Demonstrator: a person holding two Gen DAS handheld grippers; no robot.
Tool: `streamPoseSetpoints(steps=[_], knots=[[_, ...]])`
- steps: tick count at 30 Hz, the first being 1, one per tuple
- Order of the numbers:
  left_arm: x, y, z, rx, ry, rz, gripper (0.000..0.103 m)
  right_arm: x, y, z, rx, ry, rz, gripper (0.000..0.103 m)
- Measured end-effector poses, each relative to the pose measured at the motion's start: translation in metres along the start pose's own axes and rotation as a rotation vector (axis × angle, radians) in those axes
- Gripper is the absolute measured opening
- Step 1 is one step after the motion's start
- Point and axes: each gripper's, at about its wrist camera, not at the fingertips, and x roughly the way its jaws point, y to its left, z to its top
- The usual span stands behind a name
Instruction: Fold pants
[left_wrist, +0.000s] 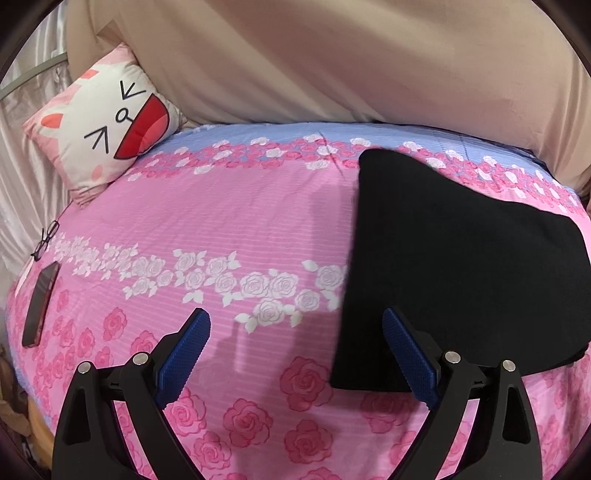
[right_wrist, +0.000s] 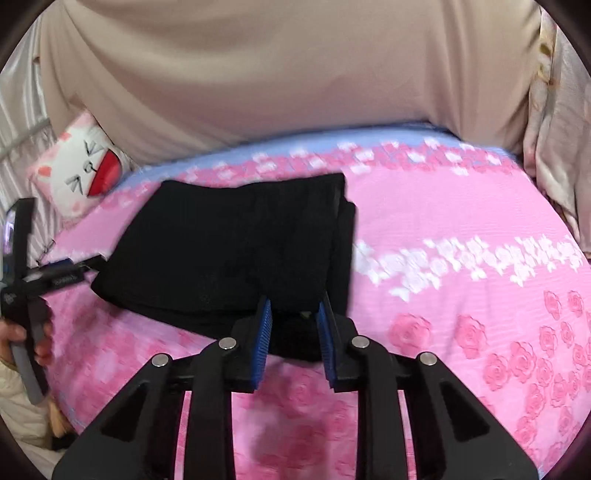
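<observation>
Black pants (right_wrist: 236, 251), folded into compact stack, lie on pink rose-print bedsheet (right_wrist: 461, 229). Right gripper (right_wrist: 294, 314): blue pads narrowly apart over stack's near edge; grip on fabric cannot be told. Left gripper (left_wrist: 295, 332): fingers spread wide above sheet, holding nothing, pants beside its right finger. Cat-face pillow (left_wrist: 107, 122), eyeglasses (left_wrist: 46, 240) and phone (left_wrist: 40, 304) at left.
</observation>
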Motion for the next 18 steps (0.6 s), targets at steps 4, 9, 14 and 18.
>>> streamPoseSetpoints(steps=[4,9,14,18], knots=[[0.000,0.007,0.002,-0.039,0.019,-0.017,0.092,-0.016,-0.018,-0.004,0.135,-0.045,0.100,0.041],[0.000,0.036,0.008,-0.199,0.102,-0.309,0.092,-0.033,-0.057,-0.014,0.318,-0.056,0.214,0.064],[0.027,0.041,-0.003,-0.329,0.290,-0.537,0.092,-0.028,-0.043,-0.027,0.170,-0.010,0.058,0.064],[0.029,0.027,-0.005,-0.288,0.287,-0.530,0.092,-0.014,-0.016,-0.022,0.024,0.008,0.018,0.064]])
